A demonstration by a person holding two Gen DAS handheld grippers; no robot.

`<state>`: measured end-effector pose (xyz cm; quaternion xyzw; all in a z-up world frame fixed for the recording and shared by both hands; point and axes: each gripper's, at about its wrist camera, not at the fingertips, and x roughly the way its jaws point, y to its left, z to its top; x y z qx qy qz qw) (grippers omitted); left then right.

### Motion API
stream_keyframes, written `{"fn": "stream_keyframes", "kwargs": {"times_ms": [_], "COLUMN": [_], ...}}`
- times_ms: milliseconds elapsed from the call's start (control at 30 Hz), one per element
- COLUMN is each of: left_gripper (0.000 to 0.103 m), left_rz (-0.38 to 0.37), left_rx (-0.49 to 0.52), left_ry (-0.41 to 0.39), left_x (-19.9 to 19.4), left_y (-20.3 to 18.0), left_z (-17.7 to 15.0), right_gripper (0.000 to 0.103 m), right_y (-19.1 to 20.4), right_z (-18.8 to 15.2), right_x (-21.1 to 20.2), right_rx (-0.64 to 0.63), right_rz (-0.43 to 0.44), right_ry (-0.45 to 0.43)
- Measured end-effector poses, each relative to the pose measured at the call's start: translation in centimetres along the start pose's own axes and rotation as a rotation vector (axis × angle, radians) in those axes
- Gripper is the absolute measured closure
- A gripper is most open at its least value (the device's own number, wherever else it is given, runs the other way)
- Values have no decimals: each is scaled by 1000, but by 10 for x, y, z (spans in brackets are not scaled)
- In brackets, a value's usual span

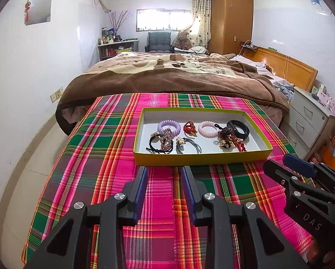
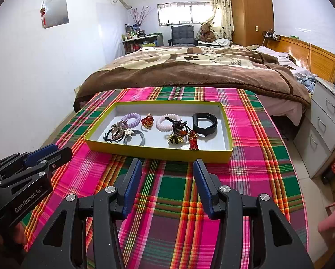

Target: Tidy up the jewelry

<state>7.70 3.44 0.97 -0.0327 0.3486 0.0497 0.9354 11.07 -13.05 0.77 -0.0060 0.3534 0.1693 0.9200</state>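
- While both sets of fingers stand open and empty over the plaid bench [image 1: 100, 157], short of the yellow tray [image 1: 202, 157]: pick one piece only.
- Left gripper [image 1: 164, 174]: best aimed at the purple coil hair tie [image 1: 168, 127] in the tray's far left.
- Right gripper [image 2: 167, 168]: best aimed at the black band [image 2: 205, 122], far right.
- Approach from above, clear of the tangled red charm [image 2: 193, 142].

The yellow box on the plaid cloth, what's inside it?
The yellow box holds two spiral hair ties, a black wristband, black and grey hair elastics, and beaded ornaments. The ornaments overlap, hiding parts beneath.
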Motion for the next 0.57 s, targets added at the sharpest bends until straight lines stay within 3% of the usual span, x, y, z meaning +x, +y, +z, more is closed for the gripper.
{"fn": "stream_keyframes", "kwargs": {"times_ms": [567], "left_gripper": [72], "left_rz": [1], "left_rx": [-4], "left_ry": [7], "left_x": [0], "left_y": [-2], "left_z": [-1], "right_gripper": [55], "right_y": [1], "right_z": [0], "right_x": [1], "right_rx": [-1], "right_rz": [2], "right_ry": [0]}}
